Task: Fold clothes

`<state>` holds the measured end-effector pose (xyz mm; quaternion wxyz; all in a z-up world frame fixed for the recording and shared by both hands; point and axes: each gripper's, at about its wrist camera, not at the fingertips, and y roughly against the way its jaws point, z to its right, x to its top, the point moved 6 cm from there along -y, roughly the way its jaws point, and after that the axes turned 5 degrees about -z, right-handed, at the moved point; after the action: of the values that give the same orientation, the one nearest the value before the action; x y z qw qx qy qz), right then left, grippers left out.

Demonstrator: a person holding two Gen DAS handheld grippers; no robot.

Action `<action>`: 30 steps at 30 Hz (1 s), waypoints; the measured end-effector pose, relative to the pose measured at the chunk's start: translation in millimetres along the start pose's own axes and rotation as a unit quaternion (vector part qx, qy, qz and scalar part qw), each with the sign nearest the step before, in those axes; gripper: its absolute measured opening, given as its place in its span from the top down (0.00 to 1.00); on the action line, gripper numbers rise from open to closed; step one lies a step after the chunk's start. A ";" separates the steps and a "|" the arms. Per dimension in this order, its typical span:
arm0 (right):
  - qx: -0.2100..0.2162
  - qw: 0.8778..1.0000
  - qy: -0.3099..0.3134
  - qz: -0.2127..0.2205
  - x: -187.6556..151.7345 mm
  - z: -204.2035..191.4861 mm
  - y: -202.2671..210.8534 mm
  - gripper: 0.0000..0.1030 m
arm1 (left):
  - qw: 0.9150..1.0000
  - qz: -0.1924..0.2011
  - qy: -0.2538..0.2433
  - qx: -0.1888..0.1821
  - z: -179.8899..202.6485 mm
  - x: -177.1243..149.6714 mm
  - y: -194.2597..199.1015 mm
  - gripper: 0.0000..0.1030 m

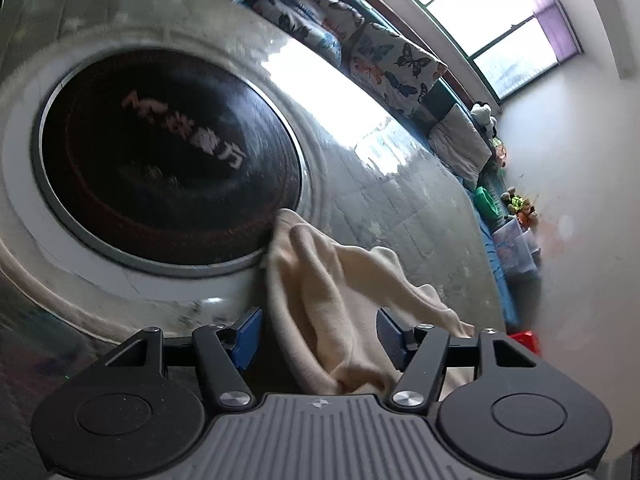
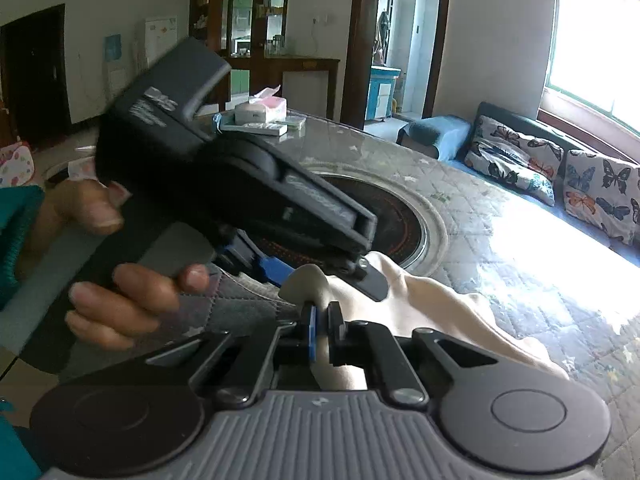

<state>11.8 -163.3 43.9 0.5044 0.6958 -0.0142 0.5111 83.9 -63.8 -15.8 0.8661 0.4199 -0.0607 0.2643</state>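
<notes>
A quilted table [image 2: 500,240] with a dark round inset burner [image 1: 168,160] carries a cream garment [image 2: 432,300].

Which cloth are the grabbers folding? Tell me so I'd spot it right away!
Find the big round table with the dark circle in its middle. Beside that circle lies a crumpled cream cloth, the only plain, pale, soft thing there. The right gripper pinches its edge.

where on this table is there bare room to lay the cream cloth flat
The quilted table cover lies bare between the round black hob and the butterfly cushions, the sunlit stretch. Crowded spots: the far edge with a tissue box, and the near side, where the left gripper and right gripper meet on the cream cloth.
</notes>
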 end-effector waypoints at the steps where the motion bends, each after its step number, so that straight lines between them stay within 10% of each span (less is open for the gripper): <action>1: 0.000 1.000 -0.008 0.002 -1.3 4.5 2.6 0.96 | 1.000 -0.005 0.003 -0.001 0.4 -0.8 -3.3 0.63; 5: -0.001 0.999 -0.039 0.008 -6.3 22.5 13.1 0.94 | 1.000 -0.011 0.000 0.008 1.1 -3.7 -12.2 0.81; 12: -0.003 0.995 -0.093 0.019 -15.2 54.1 31.4 0.83 | 0.999 -0.009 -0.024 0.019 3.6 -3.2 -10.1 0.82; 21: -0.124 0.967 -0.220 -0.018 -68.3 165.4 49.9 0.67 | 0.998 -0.004 -0.046 0.032 6.4 -6.8 -8.6 0.82; 30: -0.140 0.953 -0.267 -0.019 -86.8 178.7 41.8 0.56 | 0.996 0.002 -0.071 0.048 13.6 -6.8 -6.3 0.82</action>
<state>72.5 -354.8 15.3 0.5846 0.7292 -0.2064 0.2897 82.9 -80.1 -13.7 0.8379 0.4784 -0.1103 0.2385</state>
